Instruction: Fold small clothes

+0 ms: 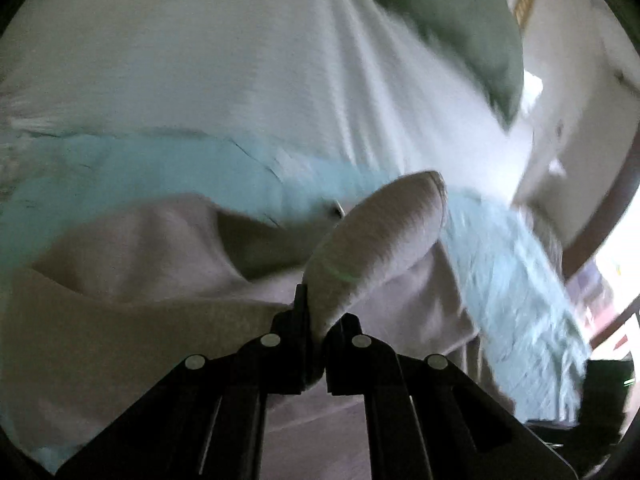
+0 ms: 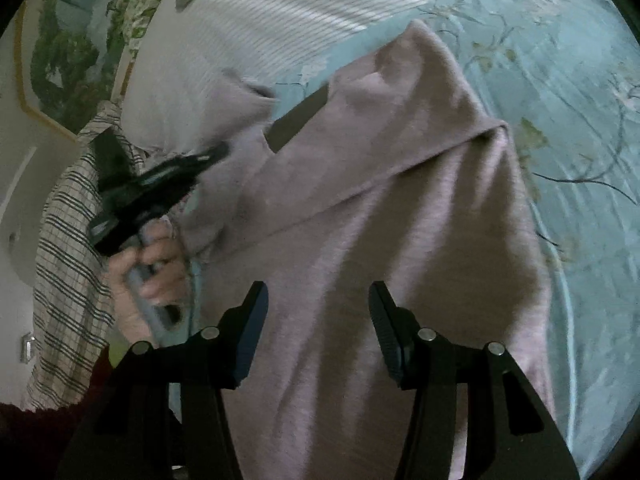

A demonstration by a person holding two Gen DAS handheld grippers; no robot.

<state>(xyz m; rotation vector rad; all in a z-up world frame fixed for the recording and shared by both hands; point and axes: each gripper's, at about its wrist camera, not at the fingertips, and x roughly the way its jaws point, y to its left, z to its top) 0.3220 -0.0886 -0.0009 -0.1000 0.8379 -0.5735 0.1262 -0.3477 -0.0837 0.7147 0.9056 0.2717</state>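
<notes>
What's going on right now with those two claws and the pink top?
Left gripper shut on pink top, lifting a fold. Right gripper open above it. Striped pillow beside it, nothing blocking.

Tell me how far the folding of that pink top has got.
Done: one part of the pink top already lies folded diagonally across its body on the blue sheet. In hand: the left gripper is shut on a sleeve end, lifted off the rest. The right gripper is open above the top, holding nothing. Left: laying that sleeve down and the closing folds.

Both wrist views look closely down at one pink garment on a bed.
</notes>
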